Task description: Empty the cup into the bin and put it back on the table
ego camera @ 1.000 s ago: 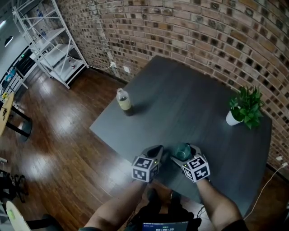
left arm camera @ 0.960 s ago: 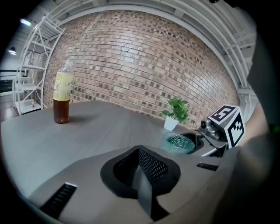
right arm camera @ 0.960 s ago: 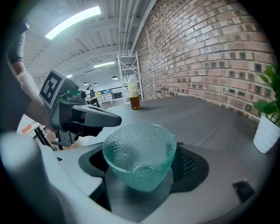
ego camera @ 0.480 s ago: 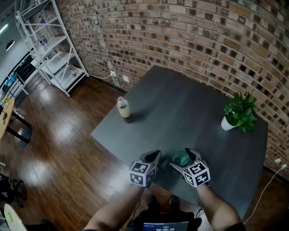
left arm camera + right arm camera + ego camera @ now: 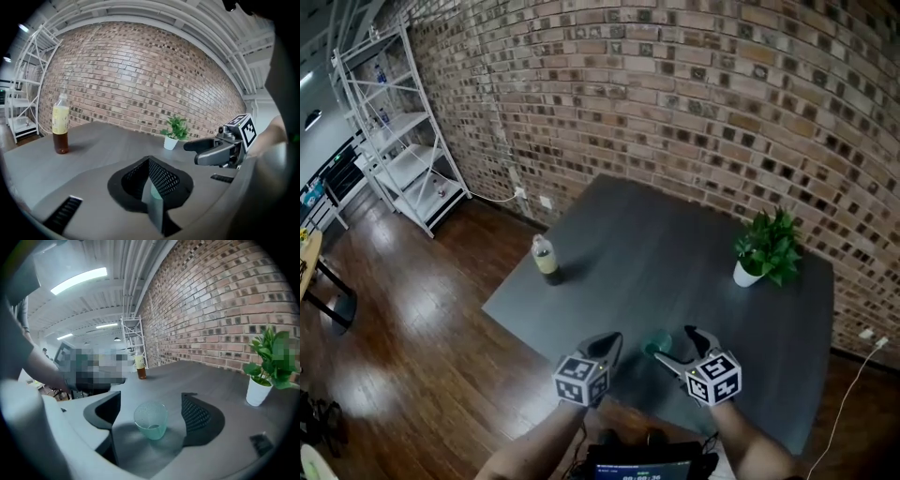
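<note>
A pale green translucent cup (image 5: 656,343) stands upright on the dark grey table (image 5: 675,244) near its front edge. In the right gripper view the cup (image 5: 151,420) looks empty and sits between the two wide-apart jaws without touching either. My right gripper (image 5: 673,344) is open around it. My left gripper (image 5: 612,341) hovers just left of the cup, its fingers pressed together with nothing in them (image 5: 151,187). The left gripper view also shows the right gripper (image 5: 206,150) off to its right. No bin shows in any view.
A bottle of amber drink (image 5: 544,260) stands near the table's left edge. A potted green plant (image 5: 764,248) sits at the far right by the brick wall. A white metal shelf (image 5: 394,131) stands on the wooden floor at the left.
The head view has pulled back and up from the table. Both grippers have drawn back toward the front edge; the cup now sits by the right gripper's tips rather than deep between its jaws.
</note>
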`<action>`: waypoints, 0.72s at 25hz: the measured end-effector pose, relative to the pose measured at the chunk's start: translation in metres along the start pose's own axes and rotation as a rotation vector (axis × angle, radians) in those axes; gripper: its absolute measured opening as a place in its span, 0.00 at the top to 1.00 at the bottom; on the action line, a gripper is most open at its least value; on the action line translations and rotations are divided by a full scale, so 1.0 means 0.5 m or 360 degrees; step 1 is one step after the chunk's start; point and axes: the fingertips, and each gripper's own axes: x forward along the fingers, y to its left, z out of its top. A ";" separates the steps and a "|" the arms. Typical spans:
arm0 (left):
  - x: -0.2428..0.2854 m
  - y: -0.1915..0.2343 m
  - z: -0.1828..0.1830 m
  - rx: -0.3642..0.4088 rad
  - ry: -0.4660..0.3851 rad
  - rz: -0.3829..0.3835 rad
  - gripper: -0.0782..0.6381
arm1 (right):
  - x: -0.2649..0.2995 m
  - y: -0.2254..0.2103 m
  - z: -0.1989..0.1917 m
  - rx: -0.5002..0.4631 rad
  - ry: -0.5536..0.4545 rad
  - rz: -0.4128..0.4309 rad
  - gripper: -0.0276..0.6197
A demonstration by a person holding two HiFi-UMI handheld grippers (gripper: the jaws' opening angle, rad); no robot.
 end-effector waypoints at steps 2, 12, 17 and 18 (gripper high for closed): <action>-0.008 -0.020 0.024 0.0070 -0.0029 -0.0015 0.90 | -0.024 0.005 0.015 -0.0021 -0.0037 -0.0004 0.32; -0.060 -0.124 0.140 0.0030 -0.0189 -0.0137 0.90 | -0.142 0.064 0.115 -0.0054 -0.0210 0.0110 0.65; -0.095 -0.166 0.189 0.0048 -0.0274 -0.0222 0.90 | -0.190 0.091 0.143 -0.0080 -0.0237 0.0124 0.77; -0.102 -0.176 0.194 0.0063 -0.0281 -0.0253 0.90 | -0.199 0.097 0.146 -0.0085 -0.0246 0.0131 0.80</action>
